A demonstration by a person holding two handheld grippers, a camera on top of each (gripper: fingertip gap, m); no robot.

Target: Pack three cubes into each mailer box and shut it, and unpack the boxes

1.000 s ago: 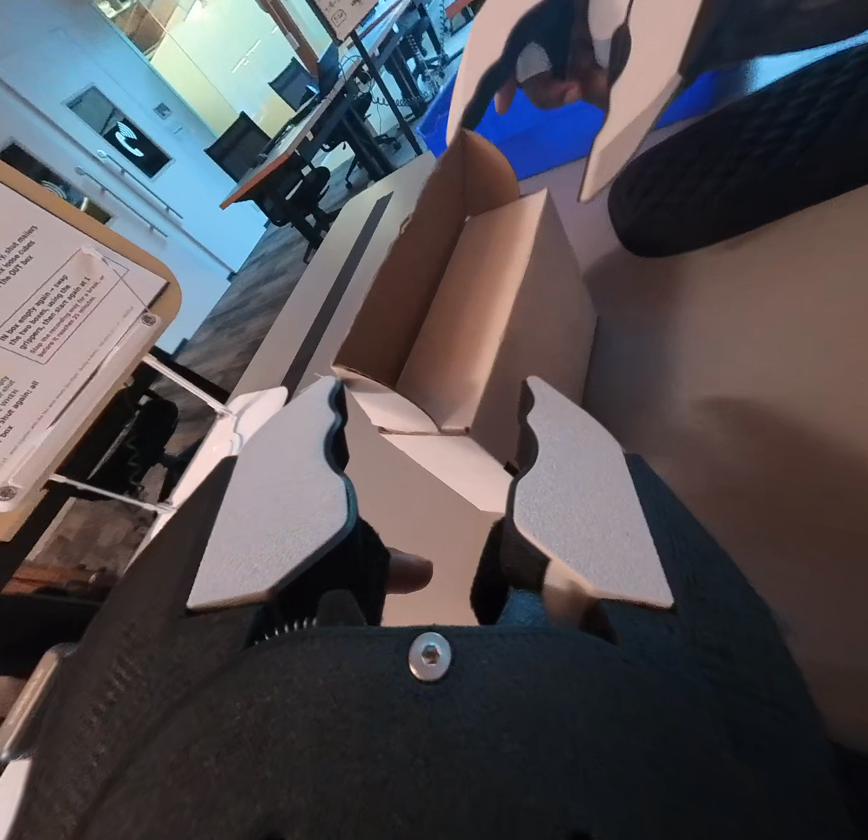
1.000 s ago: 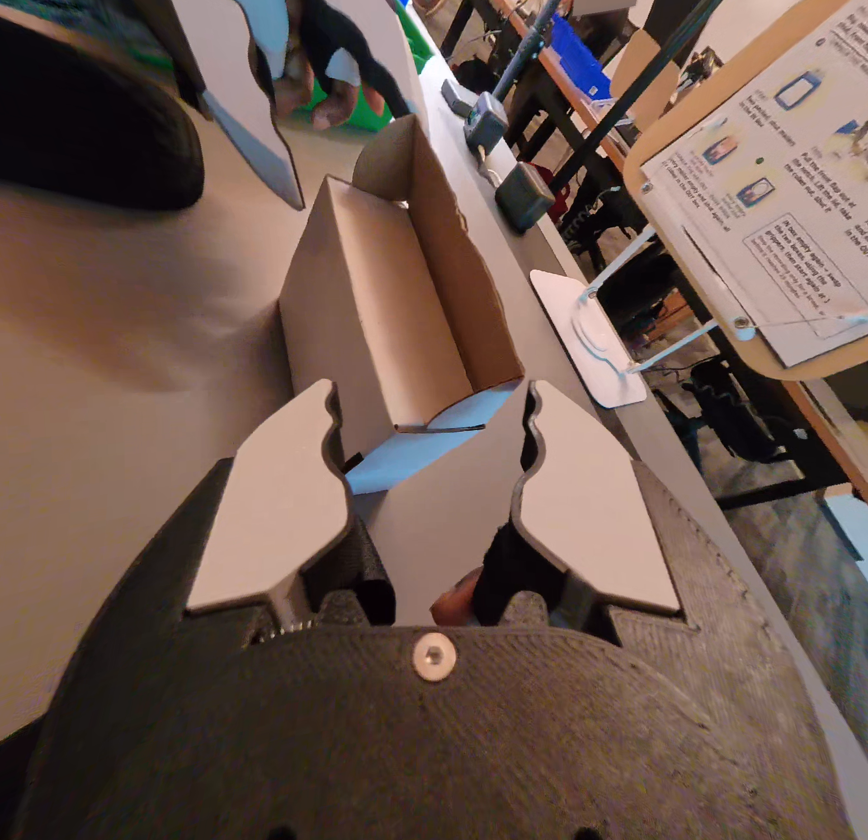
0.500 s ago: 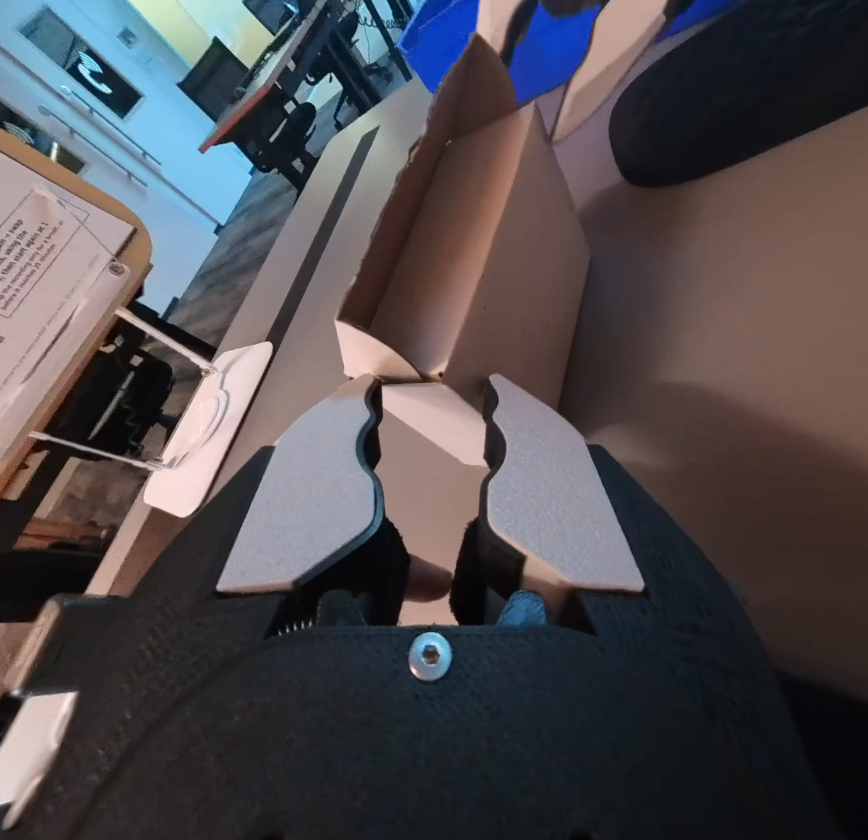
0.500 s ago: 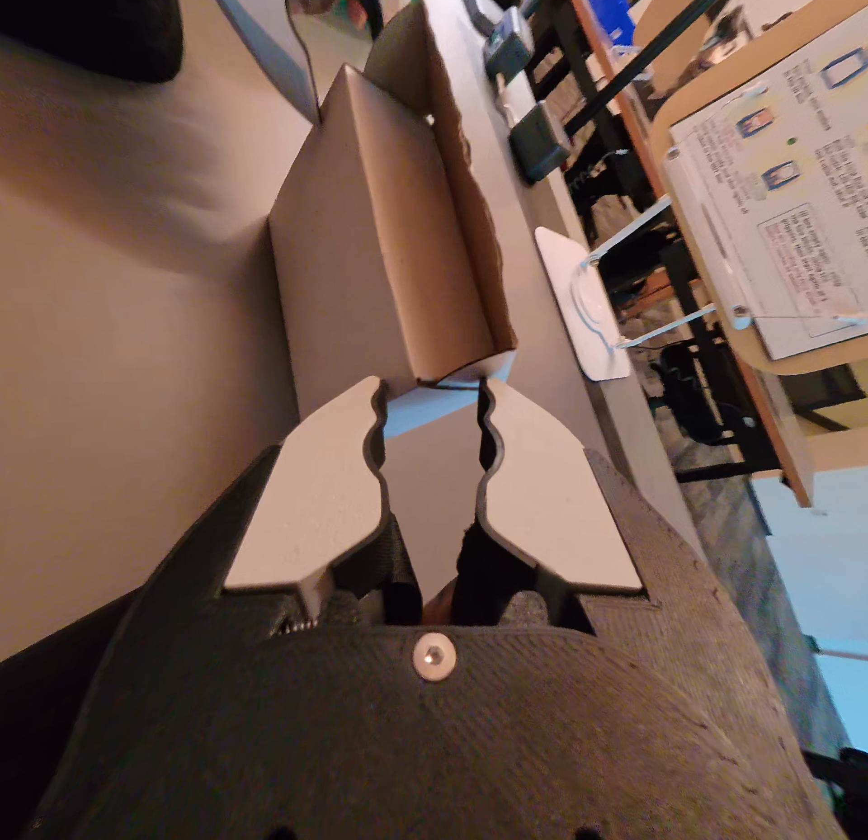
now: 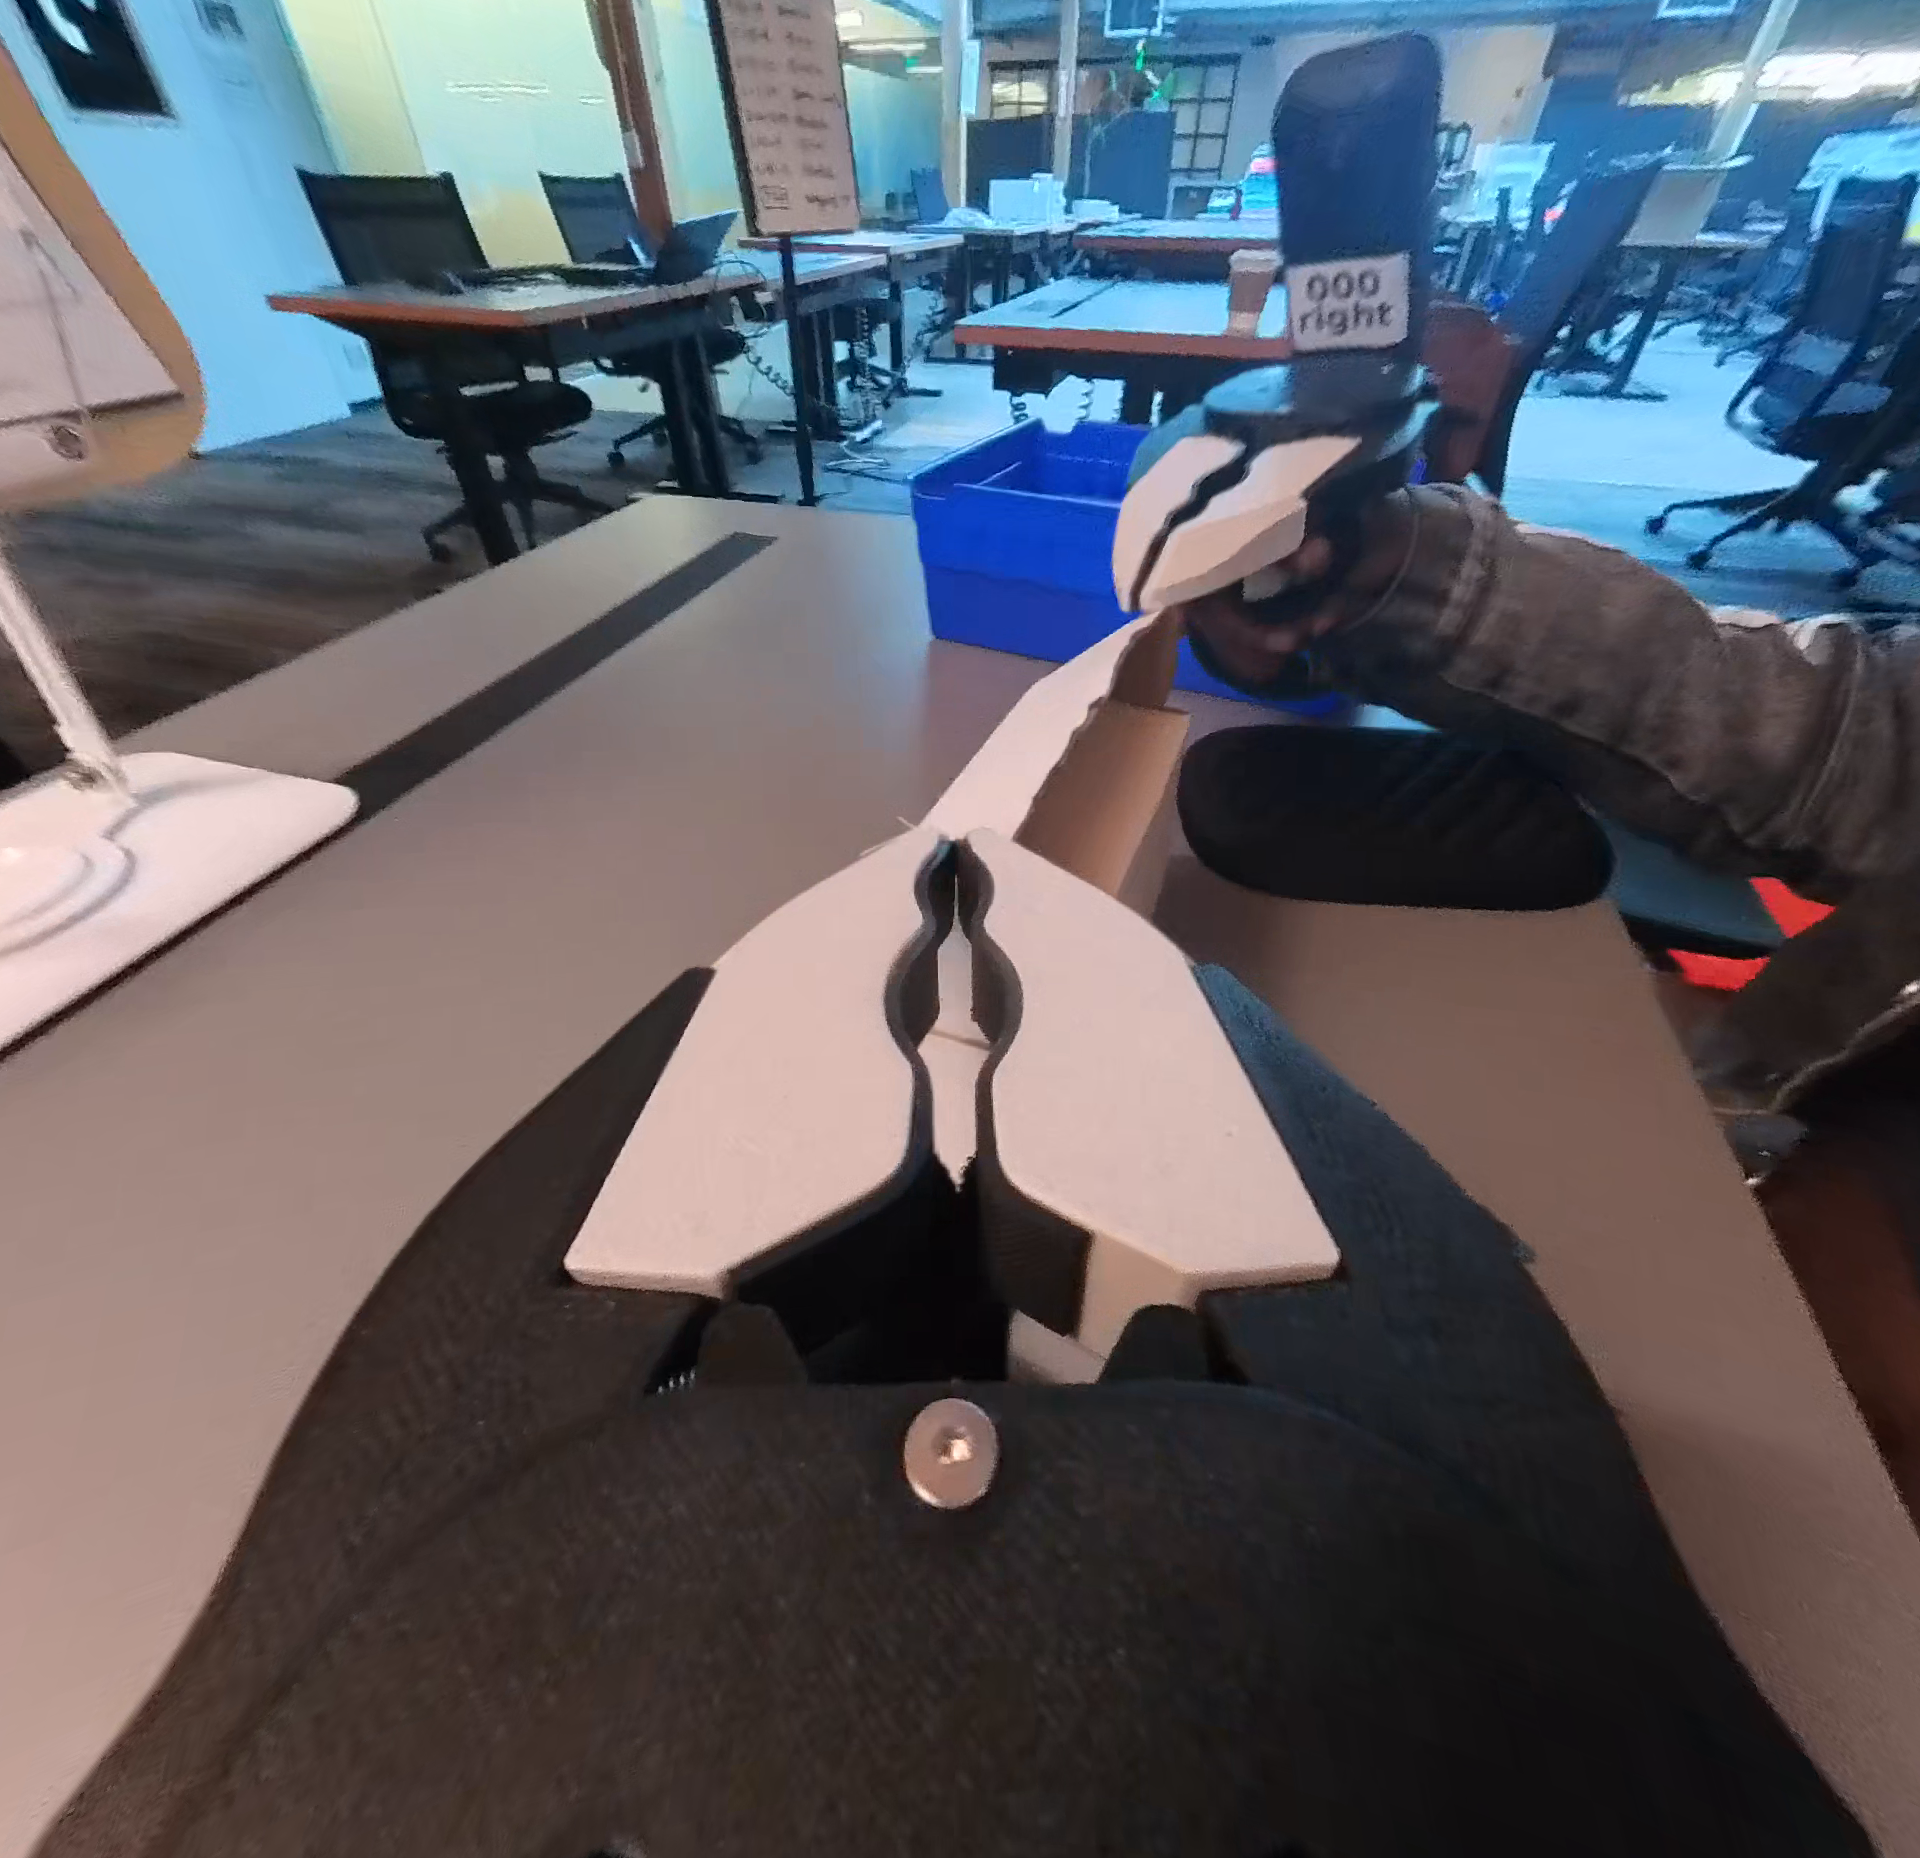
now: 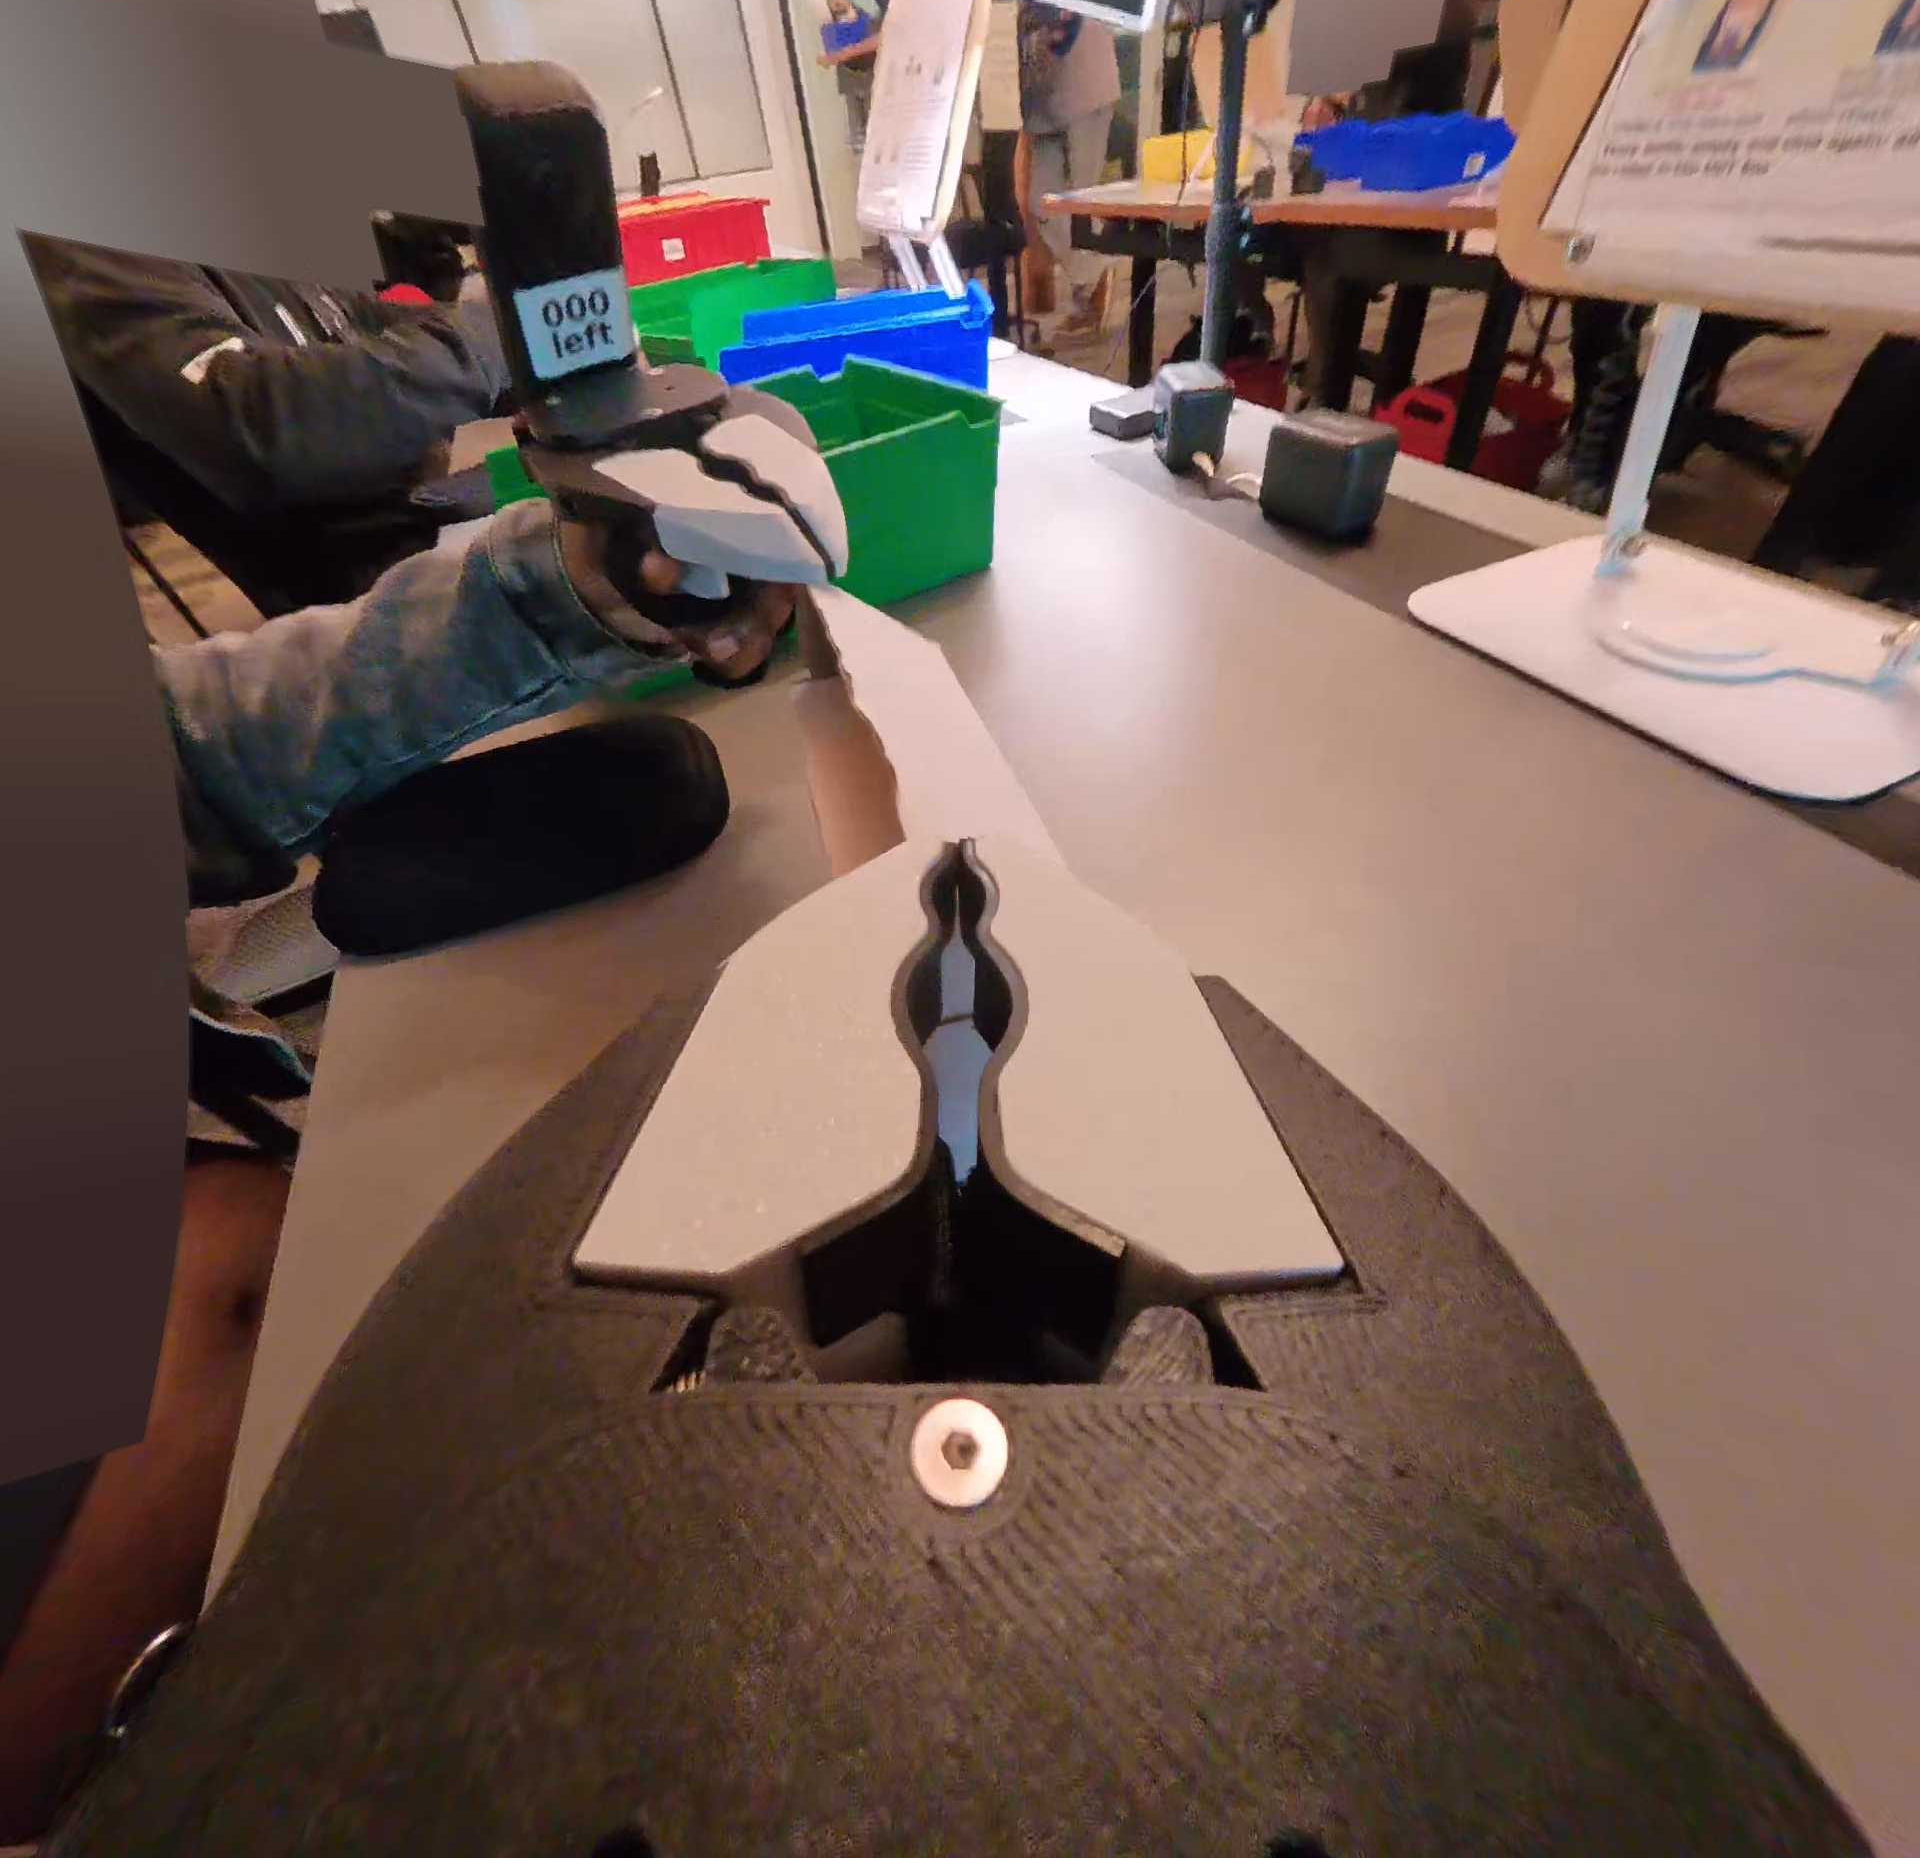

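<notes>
The mailer box (image 5: pixel 1091 769) is seen edge-on at the centre of both wrist views, its white outer flap and brown inner wall stretched between the two tools. The left gripper (image 5: pixel 956 858) is pressed together on the near end of the flap, a sliver of white card being visible in the wavy gap between its fingers; the right gripper (image 6: pixel 961 858) is likewise clamped on the opposite end. Each tool is also seen from the other's camera, in the upper right of the left view (image 5: pixel 1195 530) and the upper left of the right view (image 6: pixel 774 504), its tips closed on the cardboard. No cubes can be seen, and whether the box is loaded cannot be told. The step is judged to be the handling of the flap by both ends. It would be done well if both pinches were kept firm and moved together, so that the thin corrugated card is neither twisted nor torn, and if the panel were guided along its crease. The fingers are flat, matt, pale plates with scalloped inner edges, mounted in black, ridged printed housings. The table (image 5: pixel 520 873) is smooth and grey, and glossy plastic bins, one blue (image 5: pixel 1018 530) and one green (image 6: pixel 914 478), stand behind.
</notes>
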